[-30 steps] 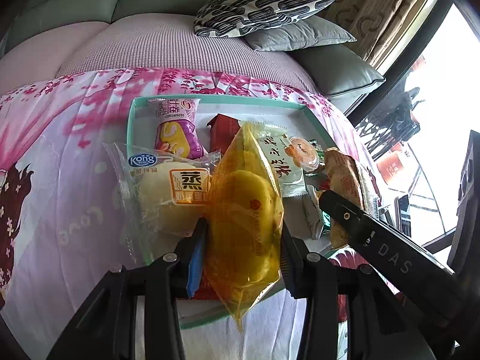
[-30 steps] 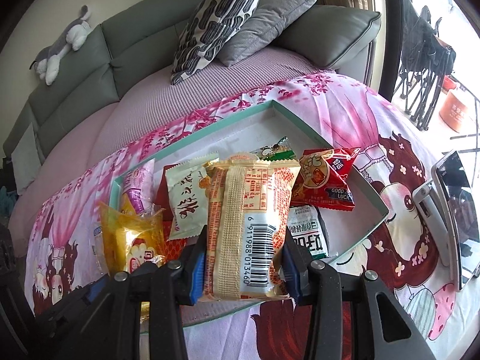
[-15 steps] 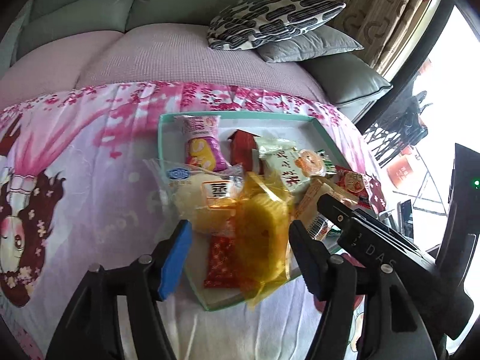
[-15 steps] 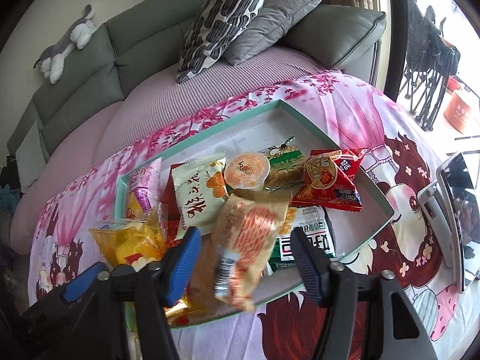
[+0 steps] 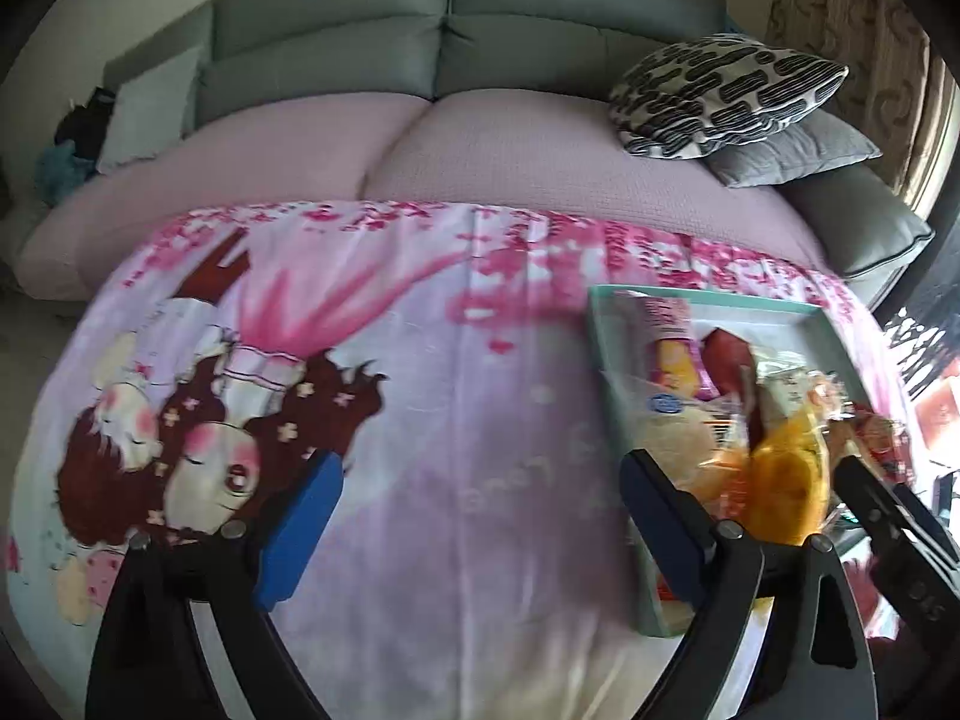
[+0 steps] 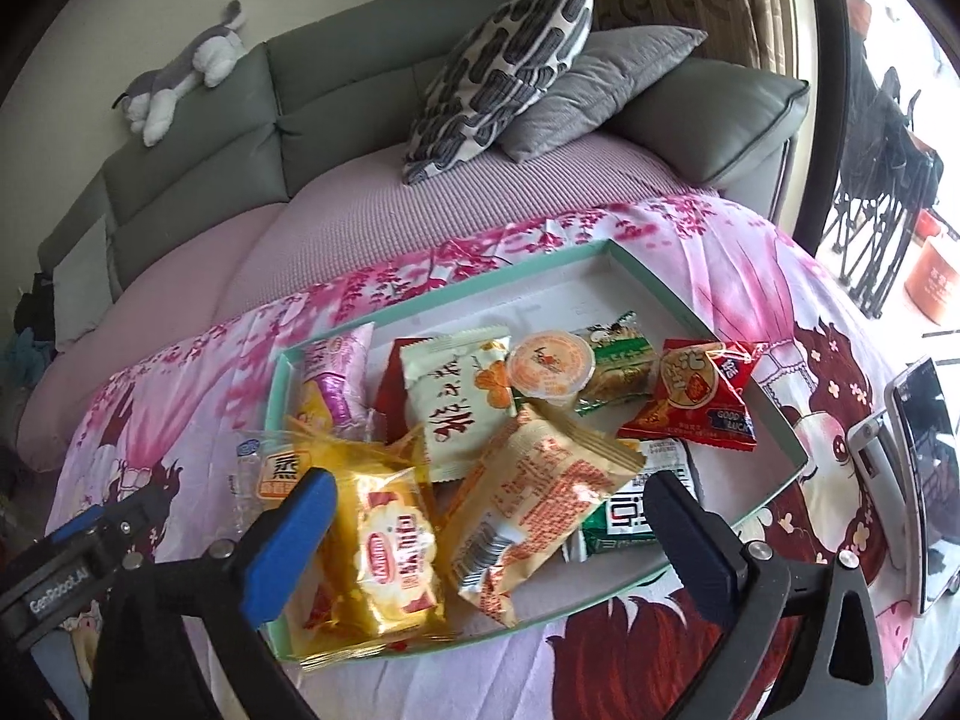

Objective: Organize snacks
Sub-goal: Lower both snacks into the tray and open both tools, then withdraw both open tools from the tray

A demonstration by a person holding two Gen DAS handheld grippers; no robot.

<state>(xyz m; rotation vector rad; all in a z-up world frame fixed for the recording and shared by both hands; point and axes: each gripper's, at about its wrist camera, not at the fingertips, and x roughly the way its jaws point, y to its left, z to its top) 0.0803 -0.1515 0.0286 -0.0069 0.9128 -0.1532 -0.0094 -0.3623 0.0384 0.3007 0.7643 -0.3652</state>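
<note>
A teal-rimmed tray (image 6: 672, 291) on the pink cartoon cloth holds several snack packs. A yellow cake pack (image 6: 384, 546) lies at its near left, an orange biscuit pack (image 6: 540, 504) beside it. A red chip bag (image 6: 702, 390), a jelly cup (image 6: 549, 366) and a white rice-cracker pack (image 6: 462, 396) lie behind. My right gripper (image 6: 489, 528) is open and empty above the tray's near edge. My left gripper (image 5: 474, 528) is open and empty over the bare cloth, left of the tray (image 5: 606, 348). The yellow pack (image 5: 786, 486) shows at the right of the left wrist view.
A grey sofa (image 6: 336, 96) with a pink cover stands behind the table, with patterned (image 6: 504, 72) and grey pillows and a plush toy (image 6: 186, 72). A phone on a stand (image 6: 918, 468) sits right of the tray. The right gripper's body (image 5: 900, 522) shows beside the tray.
Both grippers opened and dropped their packs into the tray: left the yellow pack, right the orange biscuit pack. The left gripper then swung left, away from the tray. The right drew back slightly.
</note>
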